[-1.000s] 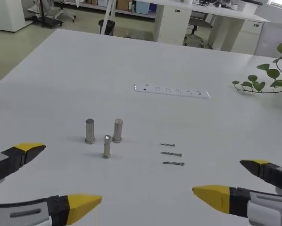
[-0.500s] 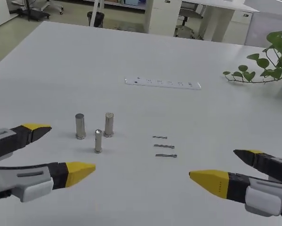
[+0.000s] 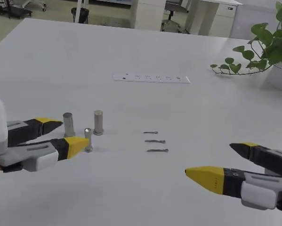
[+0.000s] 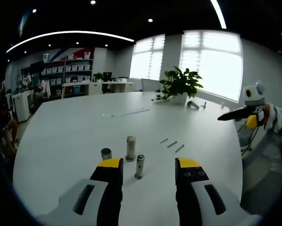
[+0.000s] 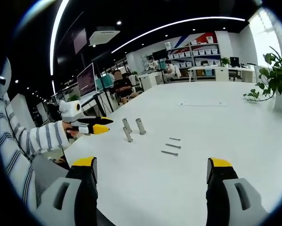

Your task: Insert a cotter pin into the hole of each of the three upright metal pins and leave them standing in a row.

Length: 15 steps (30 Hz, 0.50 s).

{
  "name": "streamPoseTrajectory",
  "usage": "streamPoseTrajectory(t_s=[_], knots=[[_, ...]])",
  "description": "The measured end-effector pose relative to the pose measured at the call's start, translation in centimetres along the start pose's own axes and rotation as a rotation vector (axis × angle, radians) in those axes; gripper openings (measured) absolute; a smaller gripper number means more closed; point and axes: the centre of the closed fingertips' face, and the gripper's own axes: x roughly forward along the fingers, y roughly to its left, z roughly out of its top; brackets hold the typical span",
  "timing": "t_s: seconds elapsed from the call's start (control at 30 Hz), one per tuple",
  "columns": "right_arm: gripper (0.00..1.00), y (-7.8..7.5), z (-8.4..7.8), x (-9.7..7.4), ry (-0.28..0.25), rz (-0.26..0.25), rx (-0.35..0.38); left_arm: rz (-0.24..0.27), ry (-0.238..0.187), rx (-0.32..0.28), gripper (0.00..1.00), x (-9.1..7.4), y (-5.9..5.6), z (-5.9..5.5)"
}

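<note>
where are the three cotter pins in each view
Head view: cotter pins at centre, right of the upright metal pins.
Left gripper view: cotter pins right of centre, above the jaws.
Right gripper view: cotter pins mid-frame, between the jaws.
Shared landmark: the upright metal pins beside them.

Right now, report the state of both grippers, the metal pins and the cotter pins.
left gripper, fingers open, empty
right gripper, fingers open, empty
metal pins, all three upright, in a triangle, nothing inserted
cotter pins, all three lying loose on the table
</note>
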Motion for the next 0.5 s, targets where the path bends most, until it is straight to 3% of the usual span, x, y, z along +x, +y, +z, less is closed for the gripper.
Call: streamPoseTrajectory(t_s=[0.13,0.27,0.5], knots=[[0.96,0.0,-0.2,-0.2,0.003,-0.008,0.003,0.007,0.016,0.011,0.34,0.8,0.4,-0.4],[0.95,0.0,-0.5,-0.4,0.016,-0.012,0.009,0.005,0.055,0.079,0.26,1.6,0.7,-1.2],[0.95,-0.3,-0.7,-0.8,0.026,-0.024,0.011,-0.007,0.076,0.068,0.28,3.0,1.0,-2.1]])
